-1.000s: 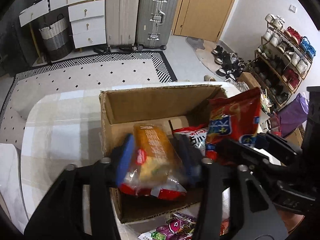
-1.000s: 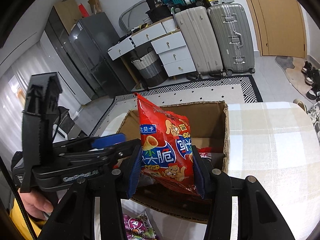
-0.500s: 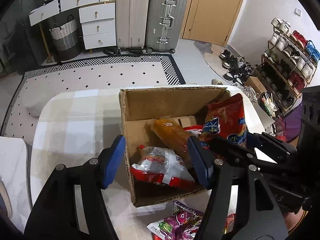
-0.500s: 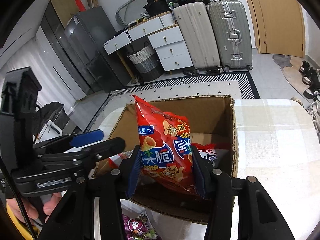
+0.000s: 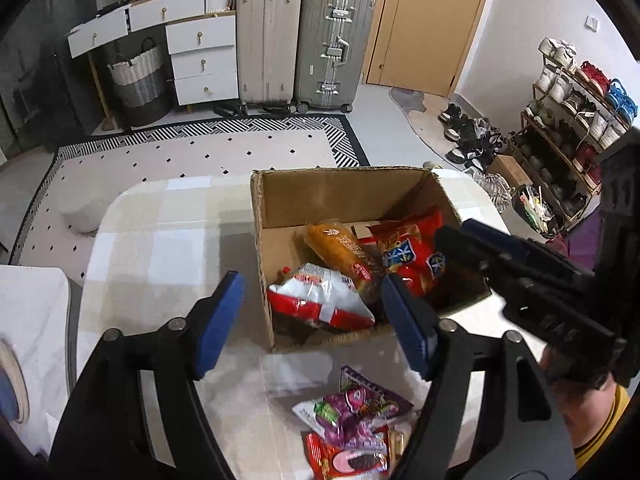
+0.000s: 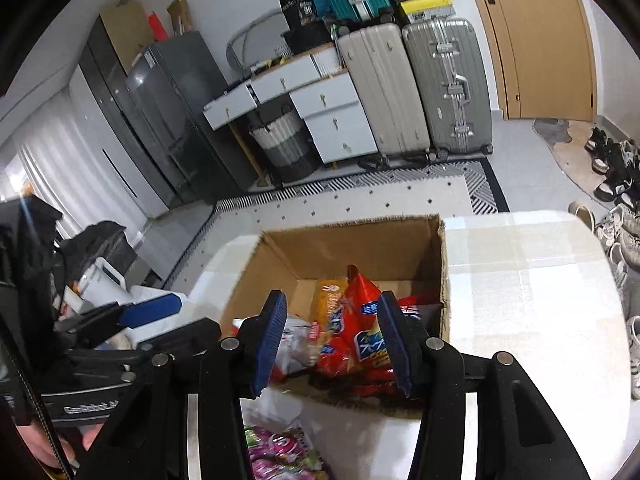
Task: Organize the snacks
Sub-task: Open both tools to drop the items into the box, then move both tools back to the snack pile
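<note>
An open cardboard box (image 5: 276, 196) (image 6: 443, 276) stands on the table. Inside lie an orange cake packet (image 5: 344, 254), a white-and-red snack bag (image 5: 320, 294) and a red chip bag (image 5: 412, 256) (image 6: 356, 336). My left gripper (image 5: 312, 320) is open and empty above the box's near left corner. My right gripper (image 6: 334, 340) is open above the box, the red chip bag lying loose below its pads; it also shows in the left wrist view (image 5: 476, 240). More snack packets (image 5: 356, 428) (image 6: 280, 452) lie on the table in front of the box.
The table (image 5: 160, 240) has a pale checked cloth. A white surface (image 5: 28, 312) lies at the left. Beyond are a patterned rug (image 5: 180, 152), suitcases (image 5: 300, 36), drawers (image 5: 200, 56) and a shoe rack (image 5: 572, 92) at the right.
My left gripper let the orange cake packet go into the box and drew back. My right gripper opened and the red chip bag dropped into the box.
</note>
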The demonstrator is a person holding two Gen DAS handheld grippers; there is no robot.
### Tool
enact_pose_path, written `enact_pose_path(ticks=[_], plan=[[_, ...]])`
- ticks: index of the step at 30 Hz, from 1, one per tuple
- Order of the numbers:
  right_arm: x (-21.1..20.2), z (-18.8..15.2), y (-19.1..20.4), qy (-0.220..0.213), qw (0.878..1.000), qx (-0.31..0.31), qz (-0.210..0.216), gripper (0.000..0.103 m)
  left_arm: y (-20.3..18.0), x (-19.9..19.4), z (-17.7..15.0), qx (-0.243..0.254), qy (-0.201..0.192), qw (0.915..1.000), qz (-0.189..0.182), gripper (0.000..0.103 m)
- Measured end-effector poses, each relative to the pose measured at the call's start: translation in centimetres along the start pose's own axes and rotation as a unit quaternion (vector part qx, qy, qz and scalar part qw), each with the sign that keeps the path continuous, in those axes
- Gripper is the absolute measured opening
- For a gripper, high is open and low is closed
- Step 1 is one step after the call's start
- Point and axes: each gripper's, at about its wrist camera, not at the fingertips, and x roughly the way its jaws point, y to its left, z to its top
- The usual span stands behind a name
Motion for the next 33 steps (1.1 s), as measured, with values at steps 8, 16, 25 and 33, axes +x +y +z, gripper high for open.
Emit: enact_pose_path(ticks=[8,16,25,33], plan=[[-9.3,-3.1,2.8,-0.067,0.997,-0.026,0.011,0.062,-0.7,-7.2,-3.1,-0.010,-0.035,0.9993,-0.008,0.078],[-16.9,-7.7,5.9,-0.111,0.992,-0.045,0.028,0.065,-1.5,-15.0,-8.1,-0.004,-0.085,0.9963,0.000,0.078],[-23.3,-13.9,9.4,-0.153,0.983,-0.074,0.063,0.083,-1.4,-22.8,-16.3,-0.006,-0.121,0.9926,0.003,0.086],[-27.6,-19.9,12.1,-0.204,0.971,-0.104,0.066,0.098,-0.2,-28.5,-23.4,-0.022,-0.166,0.9858,0.009,0.102]])
